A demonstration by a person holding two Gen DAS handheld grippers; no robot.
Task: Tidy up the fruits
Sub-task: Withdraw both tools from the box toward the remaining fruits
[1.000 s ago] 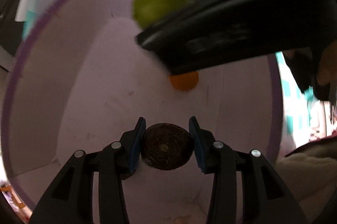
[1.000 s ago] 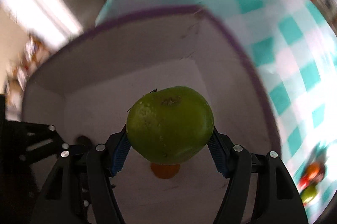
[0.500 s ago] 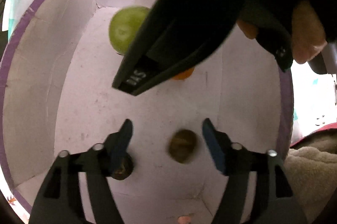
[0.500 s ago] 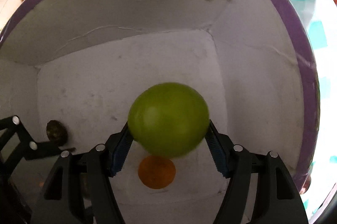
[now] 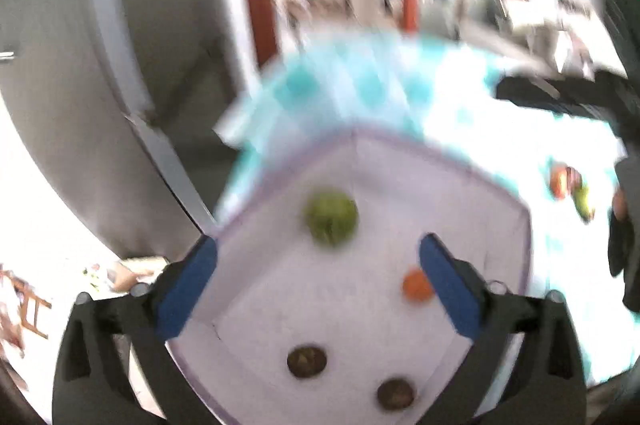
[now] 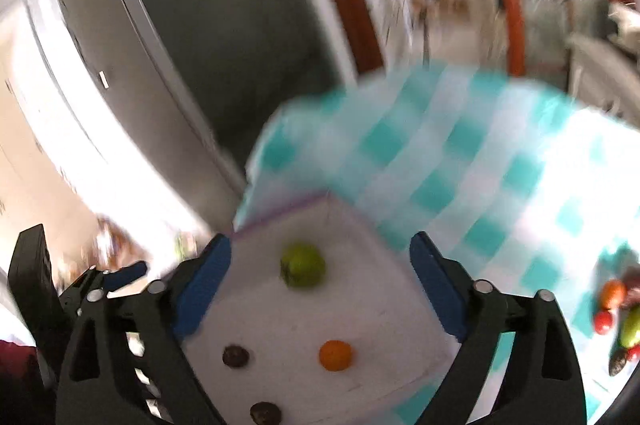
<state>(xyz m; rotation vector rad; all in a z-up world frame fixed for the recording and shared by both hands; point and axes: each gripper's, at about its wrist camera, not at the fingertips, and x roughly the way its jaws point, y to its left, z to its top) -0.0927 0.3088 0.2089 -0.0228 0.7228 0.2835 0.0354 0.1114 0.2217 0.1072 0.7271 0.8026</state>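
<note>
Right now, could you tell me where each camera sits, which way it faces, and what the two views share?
Left wrist: on the left tool, tilted down into the white box; its open blue pads frame the view, nothing between them.
Right wrist: on the right tool, tilted down at the same box; the left tool's fingers show at left.
Shared: green fruit, orange fruit, checked cloth.

Matt white card box (image 6: pixel 276 313) with scuffed floor — soft checked cloth (image 6: pixel 460 153) — smooth-skinned green fruit (image 6: pixel 303 265).
</note>
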